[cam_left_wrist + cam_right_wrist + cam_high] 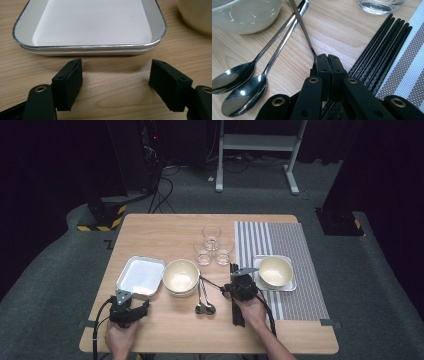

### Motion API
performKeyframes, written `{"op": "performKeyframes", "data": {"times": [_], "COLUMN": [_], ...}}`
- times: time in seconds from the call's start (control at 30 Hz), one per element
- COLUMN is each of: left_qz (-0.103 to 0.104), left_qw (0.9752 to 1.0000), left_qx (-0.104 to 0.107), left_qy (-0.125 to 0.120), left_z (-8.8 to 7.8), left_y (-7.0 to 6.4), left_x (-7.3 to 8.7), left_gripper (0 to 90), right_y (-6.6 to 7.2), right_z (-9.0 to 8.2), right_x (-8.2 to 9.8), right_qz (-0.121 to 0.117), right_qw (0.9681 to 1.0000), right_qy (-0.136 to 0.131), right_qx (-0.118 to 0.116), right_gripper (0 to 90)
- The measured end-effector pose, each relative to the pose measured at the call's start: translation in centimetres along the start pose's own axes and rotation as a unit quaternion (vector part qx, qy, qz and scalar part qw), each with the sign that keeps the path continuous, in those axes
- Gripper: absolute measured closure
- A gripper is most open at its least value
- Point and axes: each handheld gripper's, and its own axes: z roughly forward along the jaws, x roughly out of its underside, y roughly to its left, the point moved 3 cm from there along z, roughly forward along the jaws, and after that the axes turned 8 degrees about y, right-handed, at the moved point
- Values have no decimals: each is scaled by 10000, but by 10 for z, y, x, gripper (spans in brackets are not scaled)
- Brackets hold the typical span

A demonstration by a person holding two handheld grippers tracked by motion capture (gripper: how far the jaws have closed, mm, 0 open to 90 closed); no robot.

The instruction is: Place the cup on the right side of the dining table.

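Observation:
My right gripper point(327, 58) is shut on the slim steel handle point(302, 27) of a utensil, whose far end runs off toward the cream bowl point(181, 276). In the high view this gripper point(228, 290) sits just left of the striped placemat point(295, 240), over the black chopsticks point(382, 45). Two steel spoons point(242, 87) lie side by side on the wood, bowls nearest me. My left gripper point(116, 72) is open and low over the table with nothing between its jaws. It faces the near rim of the white metal tray point(90, 47). In the high view it point(129, 306) is at the front left.
Three clear glasses point(212, 245) stand behind the cream bowl. A second cream bowl point(275, 270) sits on a small square tray point(291, 285) on the placemat. The table's front edge point(210, 351) is close to both hands.

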Motion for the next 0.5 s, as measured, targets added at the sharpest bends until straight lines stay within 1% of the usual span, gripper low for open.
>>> {"op": "performKeyframes", "data": {"times": [0.1,0.27,0.5], "left_qz": [-4,1,3], "left_qw": [10000,10000,10000], "left_qx": [4,6,-1], "left_qy": [-2,0,1], "left_z": [0,0,0], "left_y": [0,0,0], "left_x": [0,0,0], "left_gripper": [268,266,267], "right_y": [-1,-1,-1], "right_z": [0,-1,-1], "right_x": [0,-1,-1], "right_qz": [12,24,75], "right_qw": [10000,9999,9999], "right_qy": [-23,-37,-23], "right_qx": [66,106,93], "right_gripper": [893,895,895]}}
